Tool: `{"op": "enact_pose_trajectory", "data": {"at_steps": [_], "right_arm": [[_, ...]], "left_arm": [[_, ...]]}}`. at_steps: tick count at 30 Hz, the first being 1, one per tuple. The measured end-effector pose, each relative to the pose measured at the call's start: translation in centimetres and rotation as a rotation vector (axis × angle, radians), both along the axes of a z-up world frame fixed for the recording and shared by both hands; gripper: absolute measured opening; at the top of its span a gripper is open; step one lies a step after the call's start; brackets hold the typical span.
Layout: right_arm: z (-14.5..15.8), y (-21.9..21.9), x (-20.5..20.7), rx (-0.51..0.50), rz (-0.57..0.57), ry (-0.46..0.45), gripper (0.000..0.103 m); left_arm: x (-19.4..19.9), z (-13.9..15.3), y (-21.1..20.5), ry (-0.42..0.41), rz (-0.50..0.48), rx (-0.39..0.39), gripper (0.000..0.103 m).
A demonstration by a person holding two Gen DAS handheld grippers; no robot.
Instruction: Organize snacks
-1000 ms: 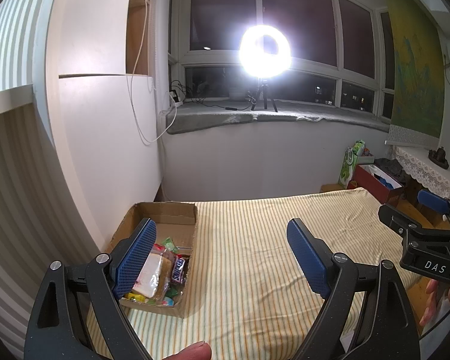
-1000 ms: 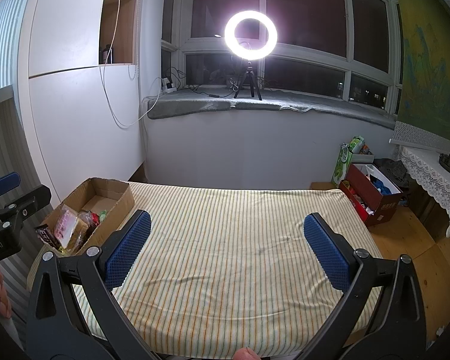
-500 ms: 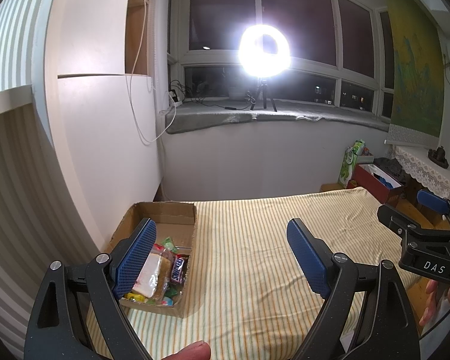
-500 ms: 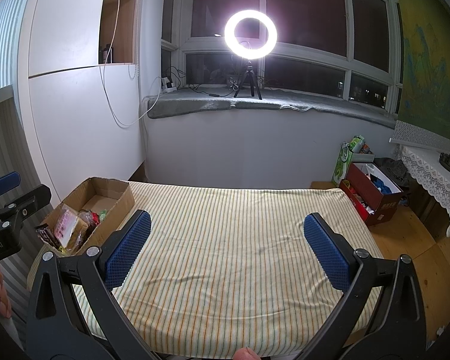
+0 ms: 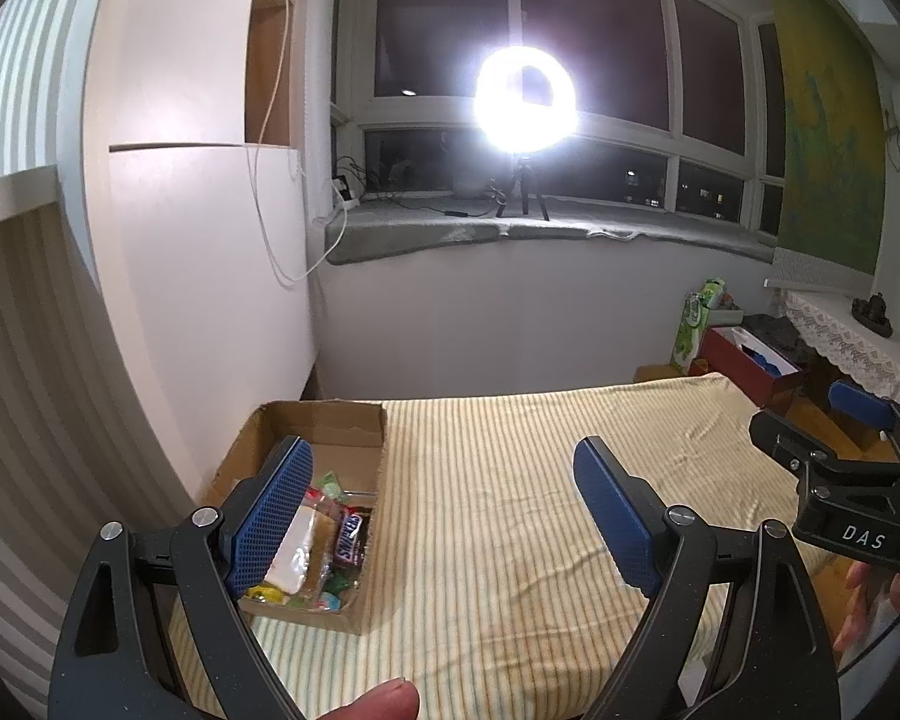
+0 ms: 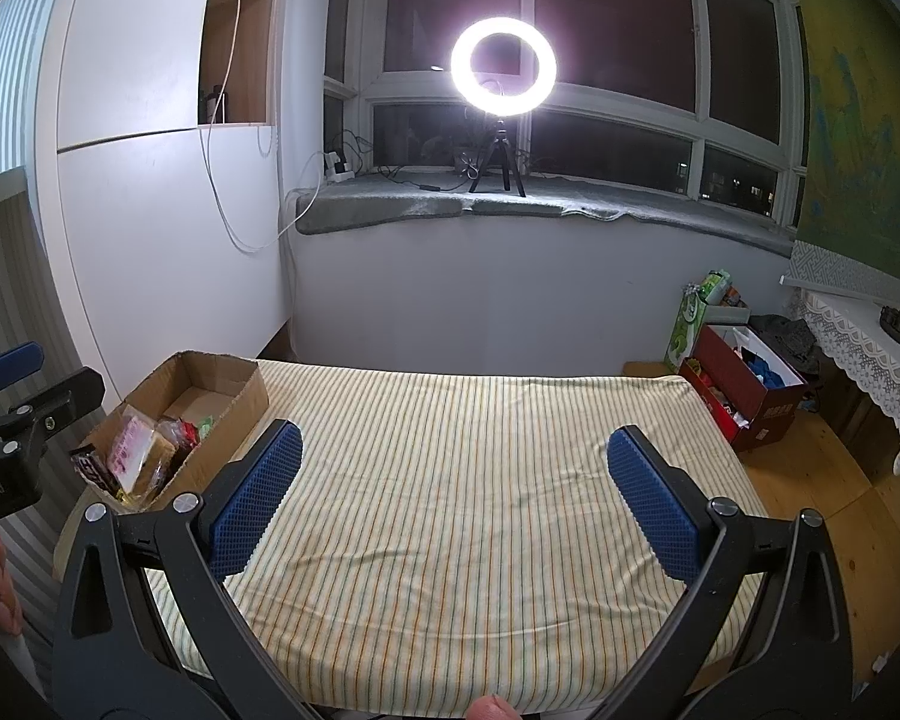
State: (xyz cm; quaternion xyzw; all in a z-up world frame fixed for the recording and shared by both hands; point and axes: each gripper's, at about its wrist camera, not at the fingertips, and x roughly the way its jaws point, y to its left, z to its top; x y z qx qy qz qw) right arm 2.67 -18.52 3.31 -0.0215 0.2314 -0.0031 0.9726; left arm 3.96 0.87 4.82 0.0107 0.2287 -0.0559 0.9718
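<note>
Flanking bare striped cloth (image 6: 480, 480), both hand-held grippers (image 5: 444, 516) (image 6: 456, 498) agape; snack box (image 5: 330, 438) left.

Night outside – dark window panes (image 6: 600, 24) w/ white frames across the far wall, a few lit bldg windows visible low right. Ring light (image 6: 503, 65) on a small black tripod (image 6: 498, 165) stands on the grey-padded sill (image 6: 510, 207), very bright, glare in left view. White wall (image 6: 480, 300) below the sill. Left: tall white cabinet (image 6: 150, 240) w/ open wood niche (image 6: 234, 42) up top, white cable (image 6: 222, 138) hanging down its front. Striped wallpaper (image 5: 12, 360) far left. Surface w/ yellow striped cloth (image 6: 480, 480) fills the middle. Right: yellow-green wall hanging (image 6: 858, 120), lace-edged side table (image 6: 858, 348) w/ dark figurine, red box (image 6: 744, 390) & green bag (image 6: 690, 318) on wood floor (image 6: 822, 510).
</note>
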Motion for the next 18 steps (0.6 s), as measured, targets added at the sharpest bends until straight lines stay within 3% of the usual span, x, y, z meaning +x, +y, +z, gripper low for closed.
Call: {"op": "enact_pose_trajectory", "data": {"at_steps": [6, 14, 18], "right_arm": [[-0.2, -0.1, 0.1, 0.000, 0.003, 0.003, 0.103], [-1.0, -0.5, 0.3, 0.000, 0.012, 0.014, 0.103], [-1.2, -0.7, 0.4, -0.001, 0.013, 0.019, 0.103]], "left_arm": [[0.3, -0.2, -0.7, 0.011, 0.025, 0.036, 0.089], [1.0, -0.5, -0.5, 0.037, 0.026, 0.013, 0.089], [0.7, -0.5, -0.4, 0.010, 0.063, 0.035, 0.089]]}}
